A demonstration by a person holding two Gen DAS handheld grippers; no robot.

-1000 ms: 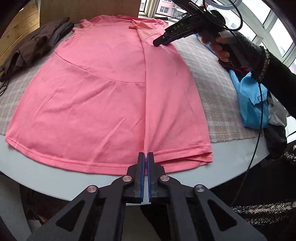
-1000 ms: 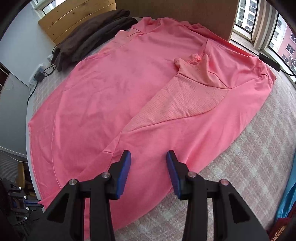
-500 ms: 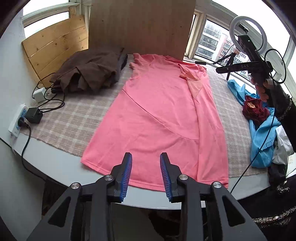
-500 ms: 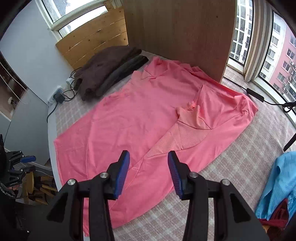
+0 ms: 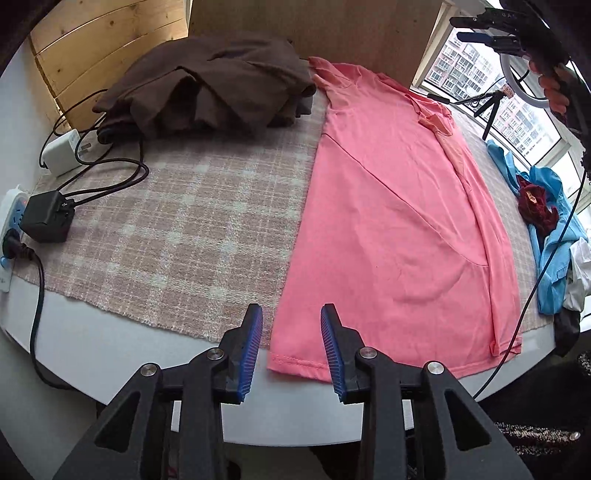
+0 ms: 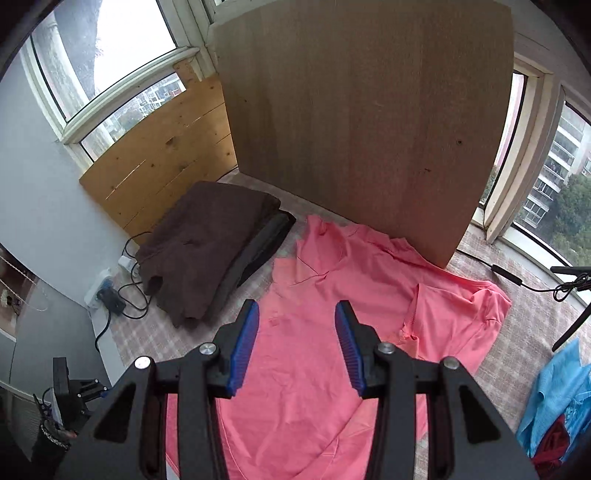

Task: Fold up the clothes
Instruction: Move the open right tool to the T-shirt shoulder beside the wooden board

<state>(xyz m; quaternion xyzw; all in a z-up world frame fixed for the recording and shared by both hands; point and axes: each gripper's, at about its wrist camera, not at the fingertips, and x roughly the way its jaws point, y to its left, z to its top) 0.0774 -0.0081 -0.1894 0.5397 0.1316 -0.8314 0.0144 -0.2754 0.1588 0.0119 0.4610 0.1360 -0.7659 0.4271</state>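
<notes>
Broadly, the round table (image 5: pixel 110 354) is covered by a checked cloth (image 5: pixel 192 229), and the pink garment (image 5: pixel 399 221) lies flat on that cloth, its hem hanging just over the cloth's near edge onto bare tabletop. One long side of the garment is folded inward, showing a paler mesh strip near the neck.

Left wrist view only: a pile of blue, dark red and white clothes (image 5: pixel 550 240) lies beside the garment, on its folded side, at the table's rim. On the garment's other side, well apart from it, a black adapter (image 5: pixel 46 221) sits with looping cables and a white charger (image 5: pixel 61 153). The right gripper (image 5: pixel 491 27) appears high above the garment's far end, held in a hand (image 5: pixel 554 88).

Right wrist view only: an upright wooden board (image 6: pixel 365 122) stands at the garment's neck end, with windows either side of it. The garment's collar and short sleeve (image 6: pixel 480 302) show clearly here.

Both views: a brown folded garment (image 5: pixel 207 88) sits beside the pink one's shoulder, on a dark item.

Left gripper (image 5: pixel 291 349): jaws spread wide, holding nothing, low at the table's edge with the garment's hem corner framed between the blue pads (image 5: pixel 251 347).

Right gripper, in its own view (image 6: pixel 296 349): jaws spread wide, empty, well above the garment's middle.
</notes>
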